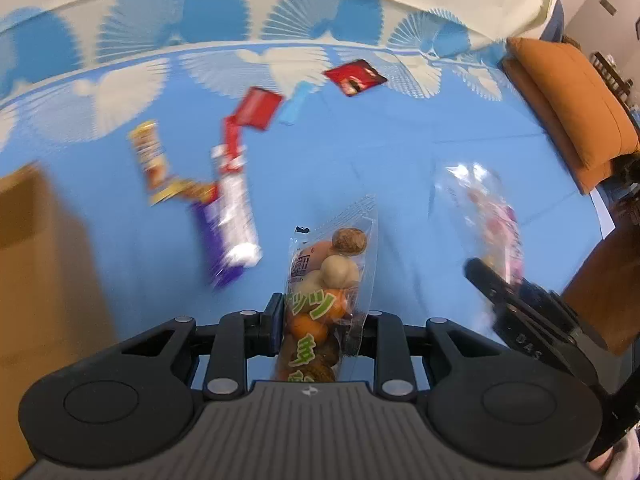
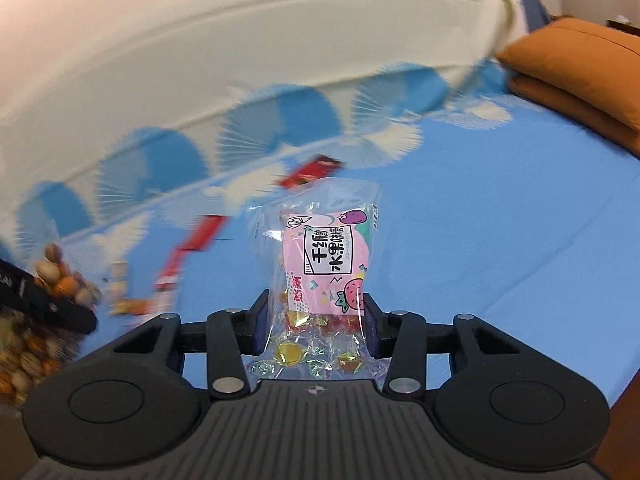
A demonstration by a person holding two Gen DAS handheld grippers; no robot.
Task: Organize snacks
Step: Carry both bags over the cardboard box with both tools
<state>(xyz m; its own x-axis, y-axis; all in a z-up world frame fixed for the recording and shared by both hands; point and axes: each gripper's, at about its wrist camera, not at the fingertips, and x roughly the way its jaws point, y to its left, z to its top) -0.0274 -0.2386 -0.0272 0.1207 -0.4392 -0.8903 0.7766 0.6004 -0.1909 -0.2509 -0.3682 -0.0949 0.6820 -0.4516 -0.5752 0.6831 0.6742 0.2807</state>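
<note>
I've got two bags in hand: the left gripper (image 1: 320, 320) is clamped on the nut bag (image 1: 332, 276), and the right gripper (image 2: 316, 320) is clamped on the candy bag (image 2: 324, 264), both lifted off the blue sheet (image 1: 420, 152). The nut bag is clear crinkly film with green print, full of round coated nuts in tan, brown and orange; it stands up past the jaws and leans toward 1 o'clock. The candy bag is clear film with a pink printed card inside and loose foil-twist sweets pooled at the bottom, pinched mid-body. My read is mid-task: neither bag is placed yet. Still loose on the sheet in the left view, from 10 to 12 o'clock: a white-and-purple packet (image 1: 234, 220), a yellow packet (image 1: 149, 154), a red packet (image 1: 256, 110), a light blue stick (image 1: 295, 106) and a dark red flat packet (image 1: 356, 77), all thin glossy wrappers, blurred by motion. A cardboard box (image 1: 36, 256) sits at 9 o'clock, probably the destination, but I can't see inside it. Orange cushions (image 1: 572, 104) are at 2 o'clock.
</note>
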